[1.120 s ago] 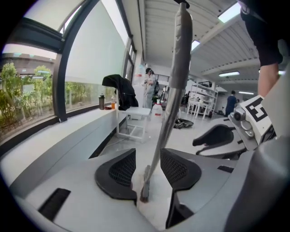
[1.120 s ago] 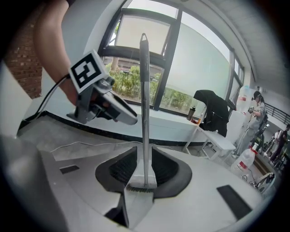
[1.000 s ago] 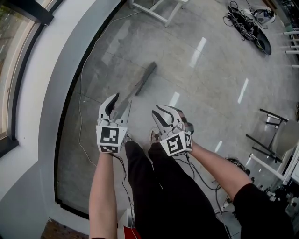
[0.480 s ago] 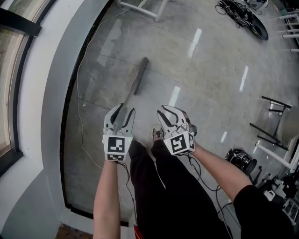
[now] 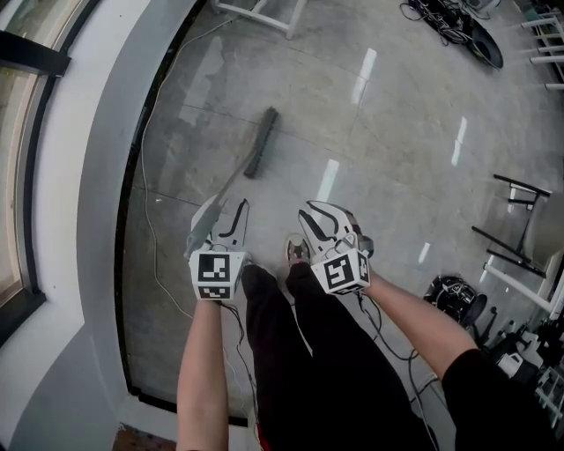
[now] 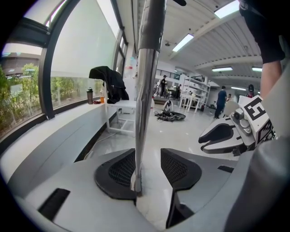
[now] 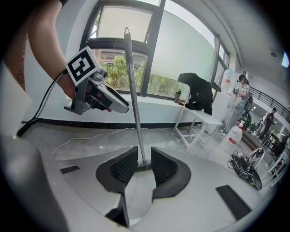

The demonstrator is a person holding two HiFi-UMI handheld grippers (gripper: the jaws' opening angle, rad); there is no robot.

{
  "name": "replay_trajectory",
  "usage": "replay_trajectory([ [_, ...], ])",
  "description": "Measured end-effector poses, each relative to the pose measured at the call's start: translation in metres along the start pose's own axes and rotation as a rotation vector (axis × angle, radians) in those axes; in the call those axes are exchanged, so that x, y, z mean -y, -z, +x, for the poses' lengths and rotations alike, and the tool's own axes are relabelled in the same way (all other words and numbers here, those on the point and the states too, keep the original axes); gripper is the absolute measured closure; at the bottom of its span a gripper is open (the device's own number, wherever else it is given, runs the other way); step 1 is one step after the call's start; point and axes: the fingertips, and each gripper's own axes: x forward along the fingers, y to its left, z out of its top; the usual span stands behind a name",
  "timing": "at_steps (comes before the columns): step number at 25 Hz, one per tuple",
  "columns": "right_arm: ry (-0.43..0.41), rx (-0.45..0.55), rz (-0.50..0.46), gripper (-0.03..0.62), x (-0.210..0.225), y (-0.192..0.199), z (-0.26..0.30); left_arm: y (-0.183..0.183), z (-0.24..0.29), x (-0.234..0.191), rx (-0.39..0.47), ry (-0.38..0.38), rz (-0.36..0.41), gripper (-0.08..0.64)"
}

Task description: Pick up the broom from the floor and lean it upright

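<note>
The broom [image 5: 261,143] has its dark head on the grey floor, and its thin metal handle slants back toward me. My left gripper [image 5: 222,216] has its jaws on either side of the handle [image 6: 144,90]. The handle lies against the left pad, with a gap to the right pad. In the right gripper view the broom [image 7: 135,113] rises beside the left gripper [image 7: 102,99]. My right gripper [image 5: 324,225] hovers to the right, apart from the broom. Its jaws are closing with nothing between them; the broom head only shows far beyond the gap.
A curved window wall [image 5: 88,176] runs along the left, with a white cable [image 5: 148,176] on the floor beside it. A white table frame [image 5: 260,16] stands beyond the broom. Black cables [image 5: 454,31] and a stand [image 5: 520,220] lie to the right. My legs [image 5: 300,352] are below the grippers.
The left gripper has moved so that the handle now lies between its jaws instead of beside them. The right gripper has shifted slightly and stays clear of the broom.
</note>
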Motion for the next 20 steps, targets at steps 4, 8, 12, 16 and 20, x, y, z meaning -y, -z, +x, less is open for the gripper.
replay_trajectory([
  [4, 0.005, 0.005, 0.006, 0.508, 0.001, -0.001, 0.001, 0.001, 0.001, 0.0, -0.006, 0.004, 0.005, 0.38],
  [8, 0.011, 0.021, 0.01, 0.519, 0.002, -0.008, 0.0, 0.007, -0.001, 0.003, -0.021, 0.007, 0.001, 0.379],
  [12, 0.038, 0.045, 0.031, 0.562, 0.012, -0.024, -0.006, 0.024, -0.018, 0.012, -0.079, 0.006, 0.001, 0.395],
  [16, 0.045, 0.051, 0.074, 0.58, 0.018, -0.036, -0.02, 0.046, -0.052, 0.029, -0.152, -0.01, -0.029, 0.554],
  [20, 0.016, 0.06, 0.083, 0.584, 0.015, -0.053, -0.04, 0.052, -0.085, 0.047, -0.196, -0.043, -0.101, 0.554],
])
